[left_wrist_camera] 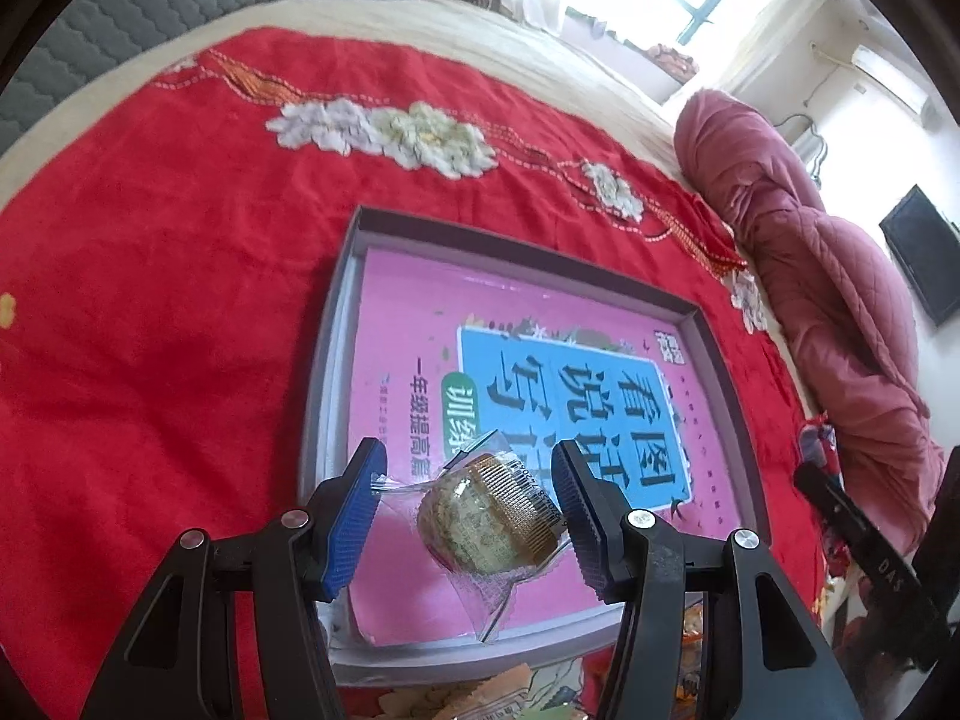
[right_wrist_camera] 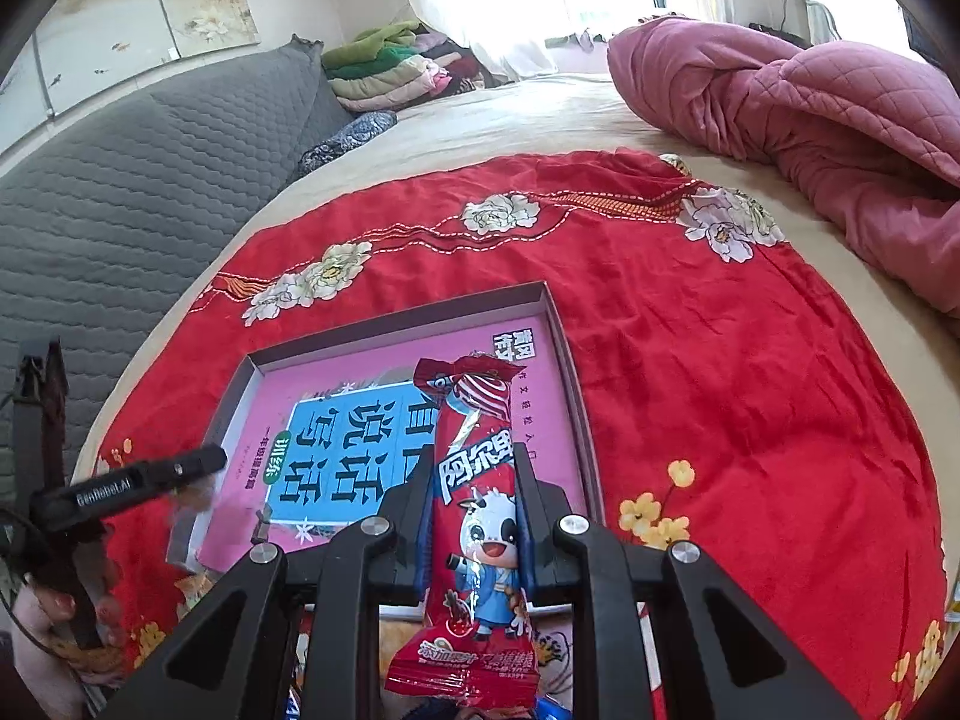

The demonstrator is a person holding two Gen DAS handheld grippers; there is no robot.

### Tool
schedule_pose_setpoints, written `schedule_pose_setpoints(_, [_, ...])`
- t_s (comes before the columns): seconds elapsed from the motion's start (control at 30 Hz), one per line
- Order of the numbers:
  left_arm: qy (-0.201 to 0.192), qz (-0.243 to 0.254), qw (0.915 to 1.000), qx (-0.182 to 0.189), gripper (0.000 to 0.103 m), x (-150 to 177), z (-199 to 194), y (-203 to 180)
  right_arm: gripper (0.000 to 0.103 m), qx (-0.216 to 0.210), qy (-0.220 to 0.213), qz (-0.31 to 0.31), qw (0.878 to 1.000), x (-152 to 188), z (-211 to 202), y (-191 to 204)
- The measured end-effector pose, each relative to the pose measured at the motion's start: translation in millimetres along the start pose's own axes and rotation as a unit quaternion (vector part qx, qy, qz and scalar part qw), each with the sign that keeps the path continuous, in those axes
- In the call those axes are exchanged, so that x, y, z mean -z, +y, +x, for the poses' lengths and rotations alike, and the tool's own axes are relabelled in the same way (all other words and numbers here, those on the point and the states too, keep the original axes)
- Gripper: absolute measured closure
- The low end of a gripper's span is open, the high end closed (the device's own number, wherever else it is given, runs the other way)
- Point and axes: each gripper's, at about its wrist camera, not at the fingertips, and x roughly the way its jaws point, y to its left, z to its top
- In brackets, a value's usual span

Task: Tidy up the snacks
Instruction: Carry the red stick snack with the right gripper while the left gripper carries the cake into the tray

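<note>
Right wrist view shows our red snack stick (right_wrist_camera: 474,516) pinched between the pressed-together tongs of the right gripper (right_wrist_camera: 474,480), its long axis running straight ahead along the fingers, far tip over the grey box (right_wrist_camera: 555,324) with the pink book (right_wrist_camera: 372,378) inside. On the left, our wrapped round cake (left_wrist_camera: 486,516) sits between the blue pads (left_wrist_camera: 351,516) of the left gripper (left_wrist_camera: 471,498), half spread and seemingly nipping it, also above the box; we judge both hands near enough to drop straight down
</note>
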Motion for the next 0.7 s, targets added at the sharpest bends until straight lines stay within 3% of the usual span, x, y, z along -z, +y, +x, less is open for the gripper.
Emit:
schedule_pose_setpoints(0.37, [0.001,0.033,0.9994,0.007,0.044,0,6,-4,0.082,0.034,0.030,-0.004,0.999,-1,27,3])
schedule_pose_setpoints(0.7, [0.013,0.048,0.9987,-0.004,0.044,4,19,-3,0.082,0.037,0.050,0.003,0.998,-2,46,1])
